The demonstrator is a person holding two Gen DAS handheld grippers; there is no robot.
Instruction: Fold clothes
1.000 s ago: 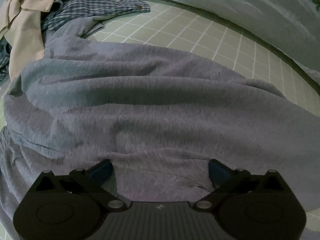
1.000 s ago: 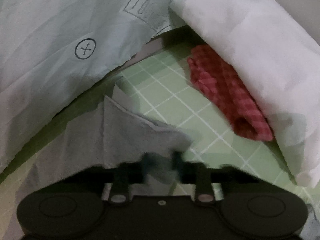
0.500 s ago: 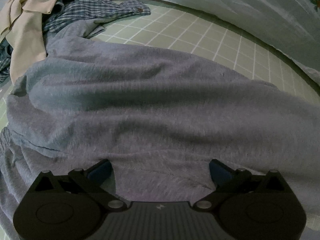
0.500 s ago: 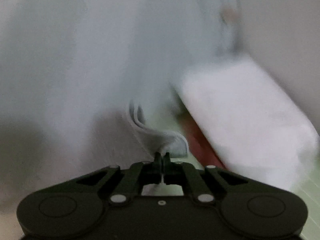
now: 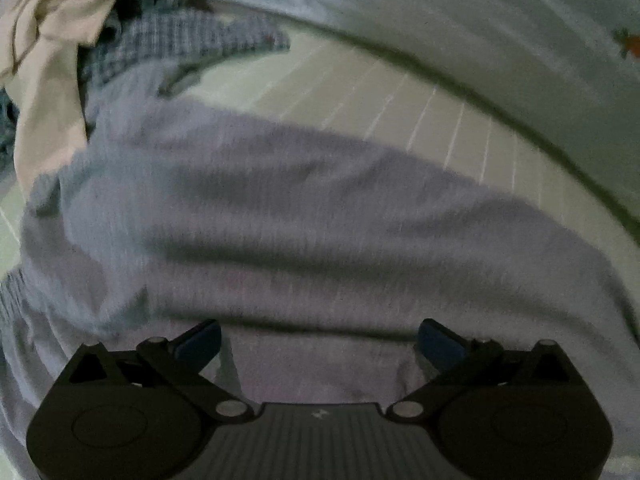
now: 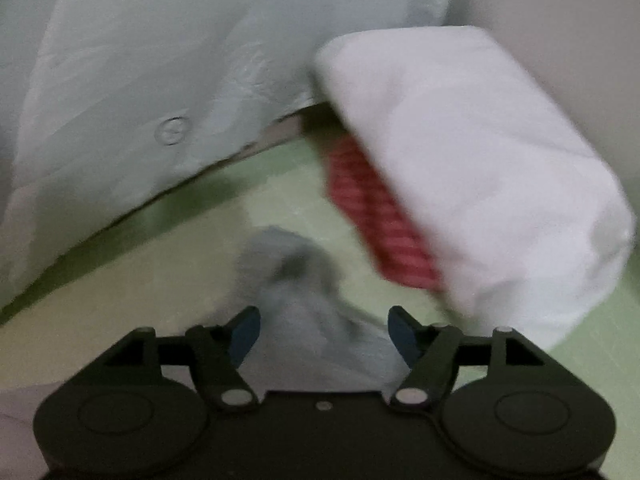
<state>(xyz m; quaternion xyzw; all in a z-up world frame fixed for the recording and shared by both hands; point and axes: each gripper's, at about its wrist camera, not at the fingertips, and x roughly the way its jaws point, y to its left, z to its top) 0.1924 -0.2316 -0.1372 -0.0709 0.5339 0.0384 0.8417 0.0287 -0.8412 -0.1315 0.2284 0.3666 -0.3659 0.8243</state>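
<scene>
Grey garment [image 5: 320, 216] spread across green grid mat [image 5: 440, 120], one bunched corner [image 6: 288, 272] lying ahead of right gripper [image 6: 324, 328]. Right fingers just opened from tight pinch on that corner; now wide, cloth between them but loose (released, likely end of a fold). Left gripper [image 5: 320, 340] wide over cloth, gripping nothing. Beyond: plaid shirt [image 5: 180, 36], cream garment [image 5: 48, 60], red cloth [image 6: 376, 216] under white pillow [image 6: 480, 168].

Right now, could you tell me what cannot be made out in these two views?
- Left wrist view: the grey garment's near hem is hidden behind the left tool.
- Left wrist view: the checked shirt is partly covered by a cream cloth, both blurred.
- Right wrist view: the red checked cloth is partly under a white pillow; the grey corner ahead of the right tool is motion-blurred.
</scene>
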